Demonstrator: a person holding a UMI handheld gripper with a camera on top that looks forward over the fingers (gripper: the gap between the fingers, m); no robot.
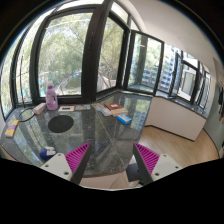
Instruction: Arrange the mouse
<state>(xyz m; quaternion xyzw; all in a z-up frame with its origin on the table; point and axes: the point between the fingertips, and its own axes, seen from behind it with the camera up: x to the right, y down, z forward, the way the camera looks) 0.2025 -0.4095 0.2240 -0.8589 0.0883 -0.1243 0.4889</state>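
Hovering above the glass table (95, 135), the claw (112, 158) gapes wide, holding nothing.

Big dark-framed windows (75, 50) fill upper left to upper right, some panes swung open, green trees outside. Daylight throughout. Glass-topped table (95, 135) center-left w/ reflections. White wall/ledge (178, 118) at right, light wood floor (185, 150) lower right.

The lone camera rides the tongs (110, 158), looking forward over a glass table (95, 135) (windows beyond).
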